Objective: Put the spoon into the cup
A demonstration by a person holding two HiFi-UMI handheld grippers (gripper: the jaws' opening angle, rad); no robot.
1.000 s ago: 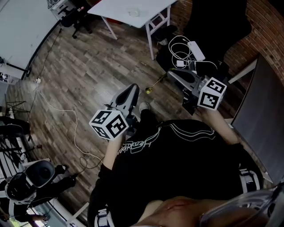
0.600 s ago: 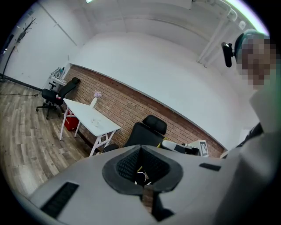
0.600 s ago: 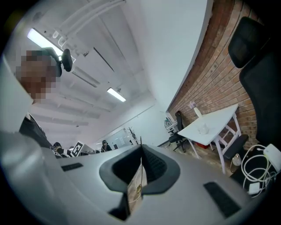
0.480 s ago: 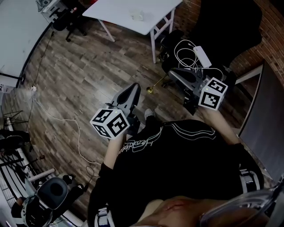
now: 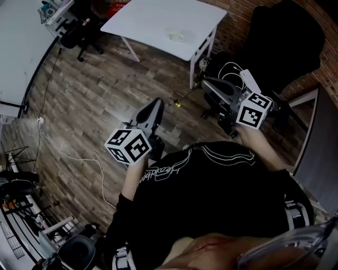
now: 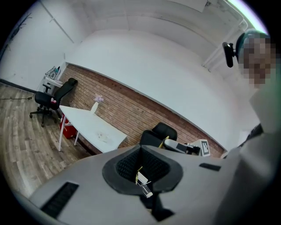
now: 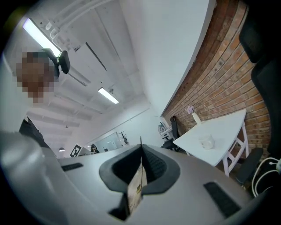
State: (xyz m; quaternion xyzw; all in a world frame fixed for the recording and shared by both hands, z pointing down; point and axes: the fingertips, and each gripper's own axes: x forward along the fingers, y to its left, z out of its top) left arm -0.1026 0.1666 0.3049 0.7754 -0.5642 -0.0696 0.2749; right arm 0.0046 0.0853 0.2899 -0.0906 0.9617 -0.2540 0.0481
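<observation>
My right gripper [image 5: 205, 82] is shut on a thin gold spoon [image 5: 186, 95]; its bowl hangs out over the wooden floor, toward the lower left. In the right gripper view the spoon [image 7: 137, 186] shows edge-on in the seam of the shut gripper [image 7: 141, 149]. The left gripper [image 5: 157, 103] sits lower and left, jaws together; in its own view [image 6: 140, 151] a small clear bit lies in the seam, and I cannot tell what it is. A small pale cup-like thing [image 5: 177, 36] [image 7: 206, 141] stands on the white table [image 5: 153, 21], well beyond both grippers.
A black office chair [image 5: 285, 37] stands against the brick wall [image 5: 237, 16] right of the table, with white cables [image 5: 232, 71] at its foot. Another dark chair [image 5: 79, 31] is at the table's left end. A cord [image 5: 68, 153] trails across the floor. A grey panel [image 5: 322, 153] is at far right.
In the head view the white table and chair have come further into the picture and nearer. Both grippers keep their pose, the spoon still in the right one.
</observation>
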